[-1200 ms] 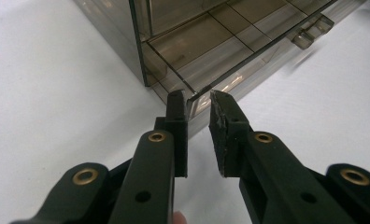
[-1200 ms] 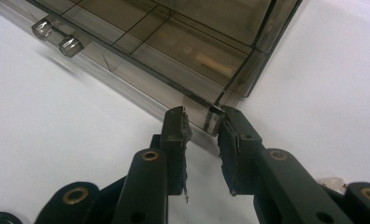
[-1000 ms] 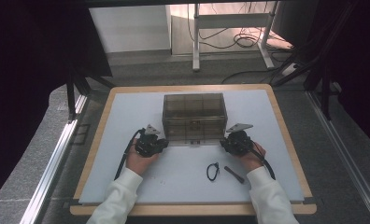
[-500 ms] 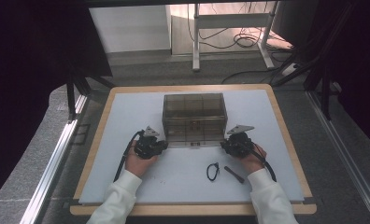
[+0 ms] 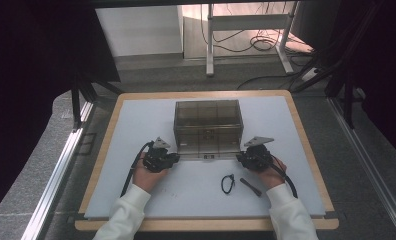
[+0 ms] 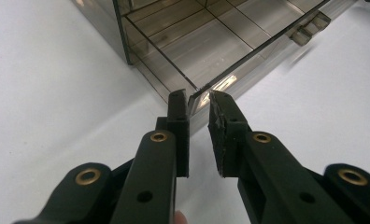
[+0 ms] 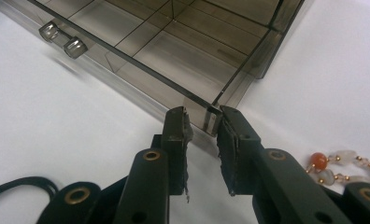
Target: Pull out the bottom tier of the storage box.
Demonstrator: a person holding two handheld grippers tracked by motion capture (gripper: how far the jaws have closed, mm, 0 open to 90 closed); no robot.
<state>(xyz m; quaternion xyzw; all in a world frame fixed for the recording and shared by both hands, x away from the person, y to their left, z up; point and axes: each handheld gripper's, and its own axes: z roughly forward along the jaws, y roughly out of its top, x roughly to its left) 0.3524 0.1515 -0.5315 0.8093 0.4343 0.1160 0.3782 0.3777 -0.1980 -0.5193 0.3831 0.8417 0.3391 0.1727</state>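
A smoky clear plastic box (image 5: 208, 125) with inner compartments stands in the middle of the white mat (image 5: 136, 125). My left gripper (image 5: 173, 158) is at its front left corner. In the left gripper view the jaws (image 6: 195, 99) stand close together on the front corner of the box lid (image 6: 248, 56). My right gripper (image 5: 240, 156) is at the front right corner, and its jaws (image 7: 204, 116) likewise pinch that lid's corner (image 7: 174, 88). Two clear clasps (image 7: 64, 41) sit on the lid's front edge. A hand holds each gripper.
A black elastic loop (image 5: 228, 183) and a short dark stick (image 5: 250, 186) lie on the mat in front of the box, near the right hand. A bead string with an orange bead (image 7: 342, 169) lies beside the right gripper. A wooden rim (image 5: 306, 145) borders the mat.
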